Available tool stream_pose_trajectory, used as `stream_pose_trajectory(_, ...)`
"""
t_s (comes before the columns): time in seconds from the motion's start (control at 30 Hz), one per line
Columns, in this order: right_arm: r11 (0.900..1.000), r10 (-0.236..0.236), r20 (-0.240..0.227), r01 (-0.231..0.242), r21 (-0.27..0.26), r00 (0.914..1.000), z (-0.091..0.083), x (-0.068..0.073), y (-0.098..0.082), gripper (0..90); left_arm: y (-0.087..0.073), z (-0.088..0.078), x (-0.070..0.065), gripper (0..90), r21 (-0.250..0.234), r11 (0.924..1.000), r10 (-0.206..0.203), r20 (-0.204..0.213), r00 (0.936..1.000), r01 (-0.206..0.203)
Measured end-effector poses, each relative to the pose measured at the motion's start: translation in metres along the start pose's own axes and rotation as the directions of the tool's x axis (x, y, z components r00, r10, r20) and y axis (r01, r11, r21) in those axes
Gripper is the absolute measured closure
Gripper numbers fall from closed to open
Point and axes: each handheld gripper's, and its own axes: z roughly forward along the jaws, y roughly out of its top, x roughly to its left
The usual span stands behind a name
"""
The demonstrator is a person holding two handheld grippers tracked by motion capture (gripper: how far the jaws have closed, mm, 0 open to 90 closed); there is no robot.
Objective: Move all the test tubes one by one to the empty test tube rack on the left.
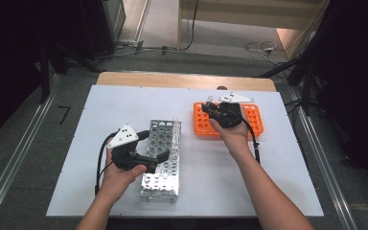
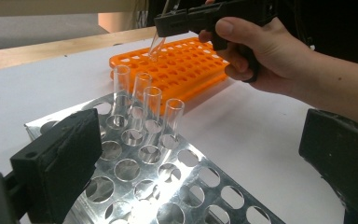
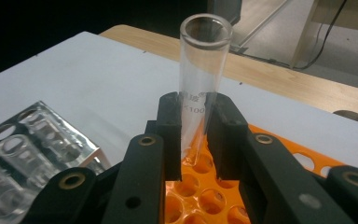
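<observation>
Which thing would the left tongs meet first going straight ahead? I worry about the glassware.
Probably the clear tubes standing in the metal rack, between the open left tongs; depth is uncertain.

The person's right hand point(image 1: 234, 132) holds the right gripper point(image 1: 212, 109) over the near left corner of the orange rack point(image 1: 255, 115), jaws clamped on a clear glass tube point(image 3: 200, 88) standing nearly upright between the pads. Left of the rack, the left hand point(image 1: 120, 175) holds the left gripper point(image 1: 155, 143) level, jaws spread wide and gripping nothing.
</observation>
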Motion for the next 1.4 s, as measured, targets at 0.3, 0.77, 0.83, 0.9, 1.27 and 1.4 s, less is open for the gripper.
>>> stream_pose_trajectory(0.3, 0.999, -0.03, -0.071, 0.028, -0.027, 0.997, -0.034, 0.012, 0.004, 74.0, 0.002, 0.004, -0.007, 0.0, -0.001, 0.9999, 0.012, 0.01, 0.9999, -0.012)
stream_pose_trajectory(0.77, 0.998, -0.069, -0.16, 0.066, -0.024, 0.9847, -0.079, 0.041, -0.019, 74.1, 0.005, 0.01, -0.019, 0.0, -0.006, 0.9996, 0.028, 0.035, 0.999, -0.028)
stream_pose_trajectory(0.83, 0.997, -0.081, -0.174, 0.078, -0.022, 0.9814, -0.084, 0.047, -0.023, 74.0, 0.005, 0.011, -0.021, 0.1, -0.007, 0.9995, 0.03, 0.041, 0.9987, -0.03)
stream_pose_trajectory(0.9, 0.996, -0.091, -0.182, 0.09, -0.014, 0.9791, -0.089, 0.052, -0.027, 74.0, 0.005, 0.012, -0.023, 0.4, -0.007, 0.9994, 0.035, 0.047, 0.9983, -0.035)
stream_pose_trajectory(1.27, 0.989, -0.138, -0.256, 0.147, 0.016, 0.9569, -0.102, 0.075, -0.044, 74.1, 0.01, 0.019, -0.04, 6.7, -0.027, 0.9983, 0.053, 0.095, 0.994, -0.051)
stream_pose_trajectory(1.4, 0.989, -0.137, -0.285, 0.149, 0.02, 0.9487, -0.103, 0.082, -0.046, 74.1, 0.01, 0.024, -0.047, 15.3, -0.02, 0.9981, 0.059, 0.093, 0.9939, -0.057)
